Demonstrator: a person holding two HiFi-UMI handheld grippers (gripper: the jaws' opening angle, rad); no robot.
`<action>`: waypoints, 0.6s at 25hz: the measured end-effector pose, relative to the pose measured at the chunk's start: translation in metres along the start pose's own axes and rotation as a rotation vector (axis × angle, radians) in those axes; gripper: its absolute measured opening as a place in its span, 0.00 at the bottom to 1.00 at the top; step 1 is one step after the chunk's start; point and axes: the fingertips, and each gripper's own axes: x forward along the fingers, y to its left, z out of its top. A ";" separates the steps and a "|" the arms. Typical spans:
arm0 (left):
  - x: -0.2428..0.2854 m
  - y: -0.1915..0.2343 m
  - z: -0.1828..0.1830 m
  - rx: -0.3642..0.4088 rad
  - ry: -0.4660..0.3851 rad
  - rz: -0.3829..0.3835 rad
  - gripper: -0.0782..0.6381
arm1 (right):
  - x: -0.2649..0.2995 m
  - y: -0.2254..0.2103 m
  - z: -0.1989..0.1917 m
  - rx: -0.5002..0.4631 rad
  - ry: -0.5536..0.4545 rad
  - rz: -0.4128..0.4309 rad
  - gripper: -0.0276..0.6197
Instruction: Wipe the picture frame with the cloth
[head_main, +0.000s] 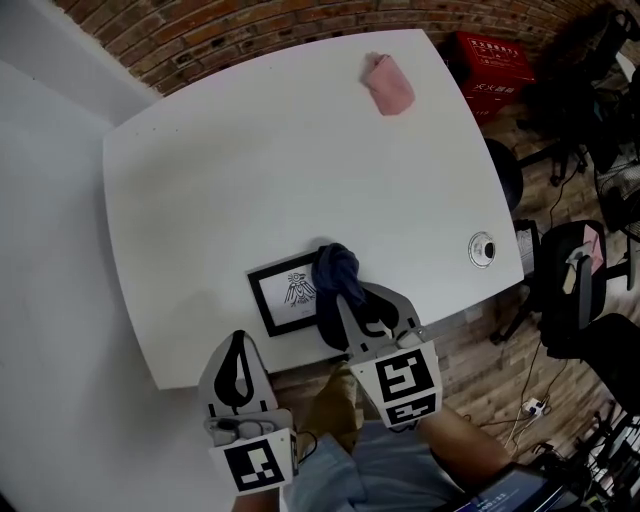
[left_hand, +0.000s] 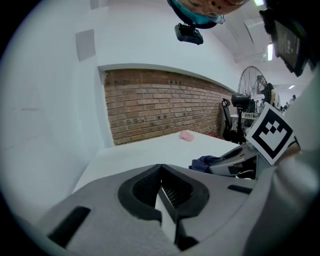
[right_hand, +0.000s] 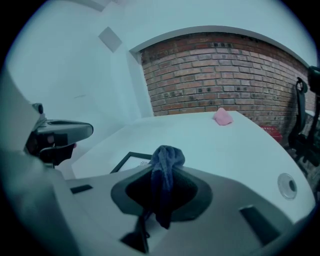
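A small black picture frame (head_main: 283, 297) with a white print lies flat near the front edge of the white table (head_main: 300, 170). My right gripper (head_main: 352, 297) is shut on a dark blue cloth (head_main: 334, 285), which is bunched over the frame's right side. In the right gripper view the blue cloth (right_hand: 165, 175) hangs between the jaws, with the frame (right_hand: 129, 161) just beyond to the left. My left gripper (head_main: 238, 352) hovers at the table's front edge, left of the frame, shut and holding nothing (left_hand: 161, 169).
A pink cloth (head_main: 386, 84) lies at the table's far right corner. A round cable port (head_main: 482, 249) sits near the right edge. A red crate (head_main: 494, 68) and office chairs (head_main: 575, 280) stand on the floor to the right. A brick wall is behind.
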 end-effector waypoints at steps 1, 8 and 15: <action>0.000 -0.003 0.002 -0.003 0.000 -0.006 0.12 | -0.003 -0.003 0.000 0.002 -0.002 -0.008 0.15; -0.007 -0.011 0.022 -0.009 -0.066 -0.037 0.12 | -0.028 -0.014 0.014 -0.015 -0.045 -0.068 0.15; -0.036 -0.001 0.037 -0.018 -0.114 -0.005 0.12 | -0.055 0.002 0.043 -0.069 -0.115 -0.080 0.15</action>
